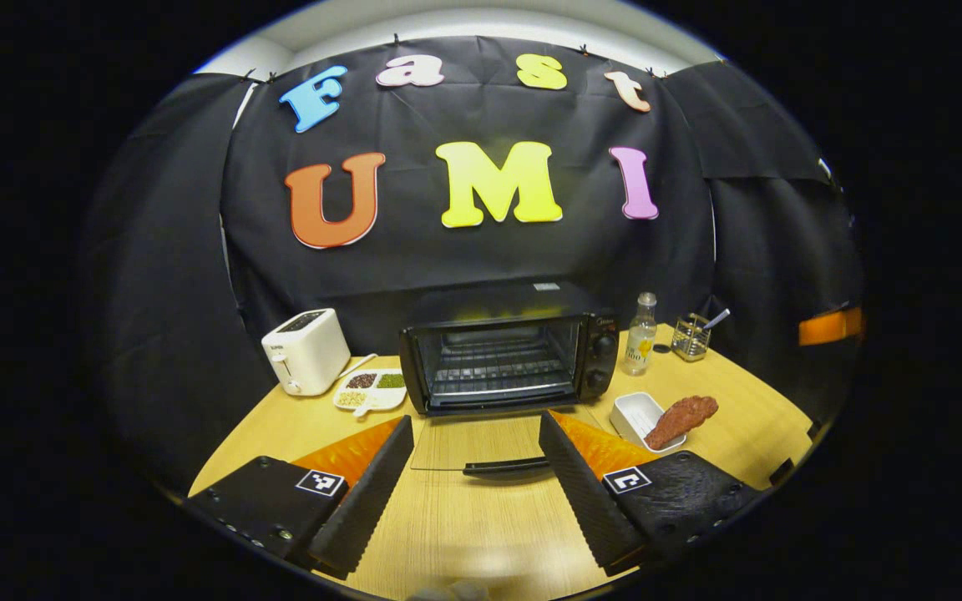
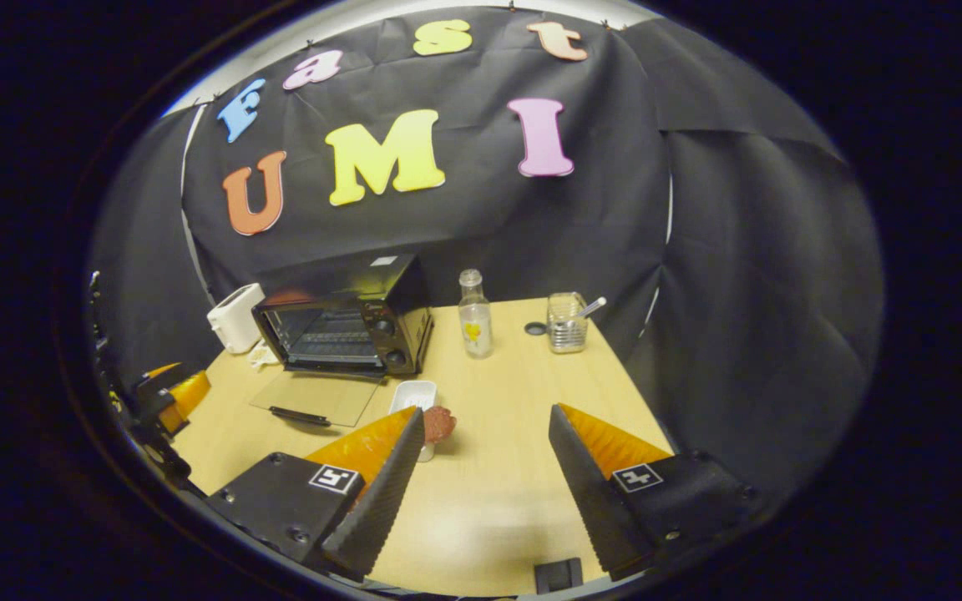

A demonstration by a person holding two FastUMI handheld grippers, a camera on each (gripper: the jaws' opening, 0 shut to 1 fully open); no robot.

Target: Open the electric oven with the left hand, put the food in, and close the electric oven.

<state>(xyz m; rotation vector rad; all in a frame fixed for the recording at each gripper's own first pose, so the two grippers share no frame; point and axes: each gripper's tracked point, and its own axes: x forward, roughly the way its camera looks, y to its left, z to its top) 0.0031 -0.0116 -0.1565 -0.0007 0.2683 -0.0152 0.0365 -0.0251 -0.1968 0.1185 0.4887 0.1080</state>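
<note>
in the left gripper view, going left to right along the wooden table [image 1: 481, 517]: a white toaster [image 1: 306, 351] stands at the far left, a divided plate [image 1: 370, 390] of beans and grains lies just beside it, then the black oven [image 1: 510, 357] with its glass door [image 1: 481, 442] folded down flat on the table and the wire rack inside bare. right of the oven stands a small bottle [image 1: 640, 334], then a clear holder [image 1: 690, 337] with a spoon in it. nearer, a white dish [image 1: 636, 416] carries the reddish-brown food [image 1: 681, 419], which overhangs the dish's right rim. the left gripper [image 1: 477, 467] hovers wide open in front of the door handle, holding nothing.

in the right gripper view, the oven [image 2: 347, 327] sits far left with its door [image 2: 318, 398] down, and the dish [image 2: 412, 396] and food [image 2: 437, 424] lie just beyond the left finger. the right gripper [image 2: 485, 463] is spread open and empty above the table.
</note>
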